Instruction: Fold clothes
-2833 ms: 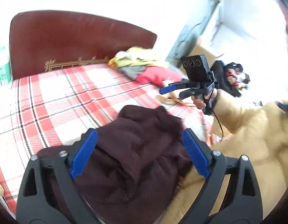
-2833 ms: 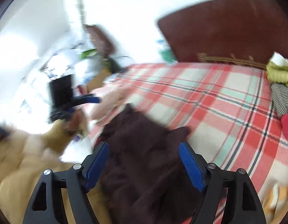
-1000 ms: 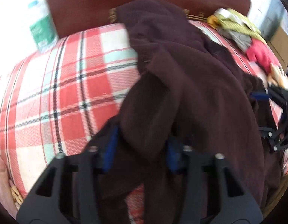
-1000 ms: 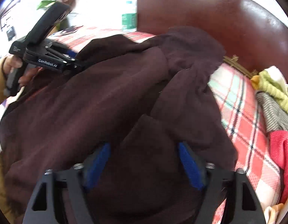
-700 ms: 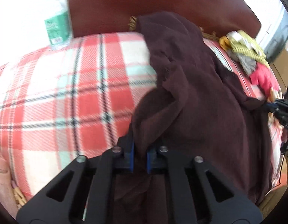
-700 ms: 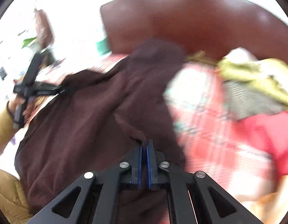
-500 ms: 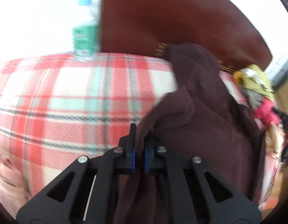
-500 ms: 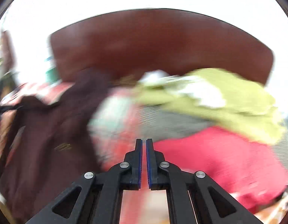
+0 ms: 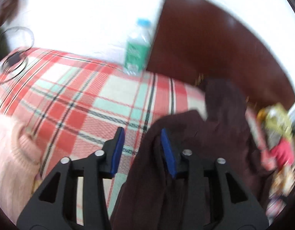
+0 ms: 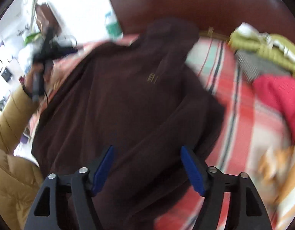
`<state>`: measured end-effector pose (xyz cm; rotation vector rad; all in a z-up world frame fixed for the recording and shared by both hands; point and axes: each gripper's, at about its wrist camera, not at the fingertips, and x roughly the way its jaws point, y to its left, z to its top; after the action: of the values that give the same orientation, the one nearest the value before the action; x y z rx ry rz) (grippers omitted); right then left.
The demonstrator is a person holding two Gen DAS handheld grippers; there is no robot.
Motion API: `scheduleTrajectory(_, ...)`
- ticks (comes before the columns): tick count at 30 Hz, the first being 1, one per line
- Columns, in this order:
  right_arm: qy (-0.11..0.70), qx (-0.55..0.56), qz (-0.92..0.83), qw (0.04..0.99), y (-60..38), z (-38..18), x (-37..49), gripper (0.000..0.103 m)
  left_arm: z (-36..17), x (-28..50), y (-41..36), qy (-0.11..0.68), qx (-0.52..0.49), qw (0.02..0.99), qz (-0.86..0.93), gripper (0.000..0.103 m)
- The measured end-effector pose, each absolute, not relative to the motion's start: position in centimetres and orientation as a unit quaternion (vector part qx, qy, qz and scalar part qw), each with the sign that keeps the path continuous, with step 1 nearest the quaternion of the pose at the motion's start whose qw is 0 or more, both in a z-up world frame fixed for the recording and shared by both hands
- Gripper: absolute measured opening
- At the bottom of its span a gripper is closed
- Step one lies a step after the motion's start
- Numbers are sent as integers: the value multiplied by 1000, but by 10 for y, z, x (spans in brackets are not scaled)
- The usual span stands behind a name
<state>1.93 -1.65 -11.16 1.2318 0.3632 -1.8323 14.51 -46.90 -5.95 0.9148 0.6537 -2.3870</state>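
A dark maroon sweater (image 10: 132, 95) lies spread on the red plaid bed cover (image 9: 70, 103), collar toward the headboard, a small gold logo on its chest. It also shows at the right of the left wrist view (image 9: 214, 138). My right gripper (image 10: 147, 164) is open above the sweater's lower part, holding nothing. My left gripper (image 9: 141, 149) is open at the sweater's left edge, cloth draped by its right finger (image 9: 167, 151). The left gripper also shows far left in the right wrist view (image 10: 46, 46).
A dark red headboard (image 9: 214, 44) stands at the back with a green-labelled water bottle (image 9: 136, 51) beside it. A pile of yellow, grey and red clothes (image 10: 270, 65) lies at the right. A pink garment (image 9: 11, 153) lies at the left.
Both grippers were shut on the sweater and spread it out over the bed. Both have now opened and let it go; the sweater lies flat.
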Motion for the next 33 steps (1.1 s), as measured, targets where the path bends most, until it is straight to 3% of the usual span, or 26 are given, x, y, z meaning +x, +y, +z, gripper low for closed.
scheduleTrajectory(4,192,492,-732,429,-27,-131,52,78,-41,161,-449,237,328,209,-891,50)
scheduleTrajectory(6,221,476,-736,428,-31,-137,67,45,-36,164,-430,223,333,185,-897,50)
scheduleTrajectory(7,223,469,-741,426,-29,-134,68,16,-35,163,-417,216,340,162,-901,50)
scheduleTrajectory(8,204,474,-744,423,-22,-130,62,6,-35,160,-403,208,347,136,-904,51)
scheduleTrajectory(10,157,478,-754,422,-2,-116,48,5,-34,156,-376,193,361,83,-909,52)
scheduleTrajectory(18,109,407,-858,293,106,-32,-30,4,-48,84,-260,134,427,-90,-890,53)
scheduleTrajectory(22,111,390,-890,209,143,-17,-87,7,-60,38,-208,121,455,-145,-870,53)
scheduleTrajectory(24,99,397,-895,179,158,-22,-113,26,-64,18,-189,113,463,-151,-866,53)
scheduleTrajectory(25,83,420,-887,173,162,-30,-127,41,-66,7,-180,109,467,-152,-864,53)
scheduleTrajectory(27,61,443,-879,168,168,-42,-137,45,-70,-10,-168,103,474,-153,-861,53)
scheduleTrajectory(29,43,424,-887,178,173,-42,-132,57,-72,-27,-162,102,480,-151,-858,53)
scheduleTrajectory(33,26,372,-904,209,179,-33,-105,60,-77,-55,-152,93,489,-146,-855,53)
